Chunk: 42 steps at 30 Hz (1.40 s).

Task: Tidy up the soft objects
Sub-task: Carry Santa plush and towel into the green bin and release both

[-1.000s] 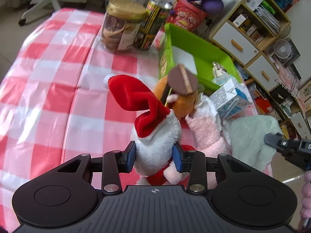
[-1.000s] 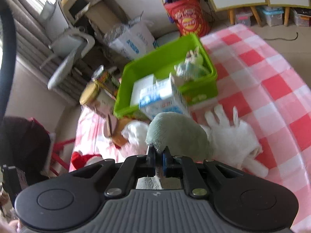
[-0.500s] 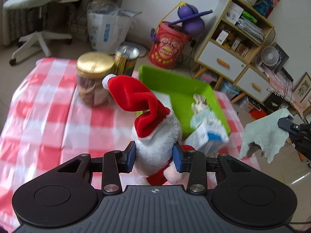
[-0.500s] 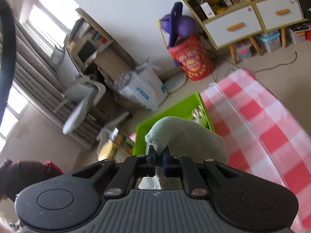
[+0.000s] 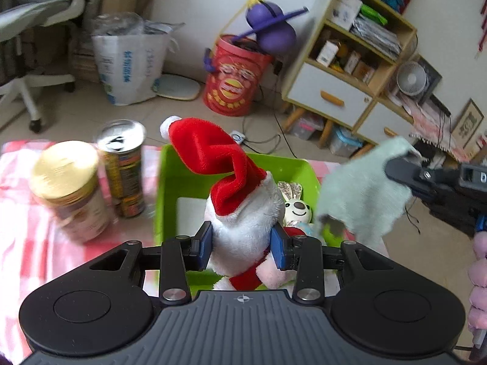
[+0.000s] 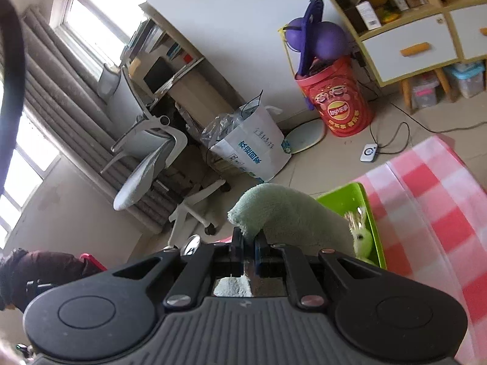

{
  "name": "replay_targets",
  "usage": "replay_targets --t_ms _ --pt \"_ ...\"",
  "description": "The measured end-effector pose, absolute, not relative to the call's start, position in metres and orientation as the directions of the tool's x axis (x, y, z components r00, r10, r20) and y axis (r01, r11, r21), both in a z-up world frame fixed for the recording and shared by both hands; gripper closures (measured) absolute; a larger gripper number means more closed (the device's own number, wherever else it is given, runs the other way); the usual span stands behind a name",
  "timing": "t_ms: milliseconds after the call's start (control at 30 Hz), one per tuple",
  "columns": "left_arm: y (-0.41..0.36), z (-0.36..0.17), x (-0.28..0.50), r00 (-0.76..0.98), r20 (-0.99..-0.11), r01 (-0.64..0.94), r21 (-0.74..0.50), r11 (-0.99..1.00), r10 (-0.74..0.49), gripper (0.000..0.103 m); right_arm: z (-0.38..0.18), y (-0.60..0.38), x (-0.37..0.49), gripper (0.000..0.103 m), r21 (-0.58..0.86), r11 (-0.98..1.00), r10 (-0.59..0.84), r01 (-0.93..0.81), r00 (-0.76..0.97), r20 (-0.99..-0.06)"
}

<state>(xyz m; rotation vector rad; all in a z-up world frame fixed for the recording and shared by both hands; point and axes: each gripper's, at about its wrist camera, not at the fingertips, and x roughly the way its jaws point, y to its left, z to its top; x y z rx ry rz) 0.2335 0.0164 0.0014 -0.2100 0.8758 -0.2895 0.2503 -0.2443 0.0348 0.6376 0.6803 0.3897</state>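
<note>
**Both grippers loaded above green bin**

Left wrist: left gripper [image 5: 243, 245] clamps santa plush [image 5: 240, 210] over green bin [image 5: 170, 188]; bunny toy [image 5: 296, 208] half hidden behind.

Right wrist: right gripper [image 6: 249, 248] pinches green cloth [image 6: 286, 216], which covers most of the bin [image 6: 354, 196].

Soft daylight fills both views. In the right wrist view it comes from the windows [image 6: 91, 30] at ten o'clock, which are blown out to white glare. Shadows are faint and diffuse. Fisheye distortion bends the shelf unit [image 5: 350, 60] at one o'clock and the curtains [image 6: 45, 97] at nine o'clock. Motion blur smears the gold-lidded jar [image 5: 70, 188] and can [image 5: 121, 167] at nine o'clock in the left wrist view; the checked cloth [image 6: 426, 213] at three o'clock looks blurred too, perhaps from movement.
</note>
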Motion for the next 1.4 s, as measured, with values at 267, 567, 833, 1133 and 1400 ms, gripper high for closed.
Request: replay_targets --t_ms 267,567,833,1133,1400 --pt "-0.012 -0.049 0.291 0.505 -0.771 0.204 -0.329 0.922 -0.387 0.064 -0.01 -0.241 0.301 0.103 0.609 0.786 0.491 -0.106 0.704 -0.512" --pt "-0.024 -0.082 0.319 0.427 -0.809 0.194 -0.356 0.914 -0.405 0.063 -0.049 -0.233 0.319 0.103 0.538 0.839 0.444 -0.084 0.677 -0.587" --pt "-0.02 -0.086 0.323 0.467 -0.833 0.131 -0.266 0.955 -0.296 0.063 -0.055 -0.224 0.32 0.103 0.489 0.868 0.416 -0.086 0.663 -0.623" --pt "-0.024 -0.071 0.306 0.526 -0.789 0.175 -0.264 0.948 -0.317 0.036 -0.044 -0.231 0.31 0.076 0.507 0.859 0.422 -0.073 0.662 -0.619" --pt "-0.02 -0.037 0.276 0.57 -0.751 0.201 -0.267 0.942 -0.334 0.021 -0.02 -0.245 0.283 0.057 0.506 0.861 0.399 -0.048 0.681 -0.614"
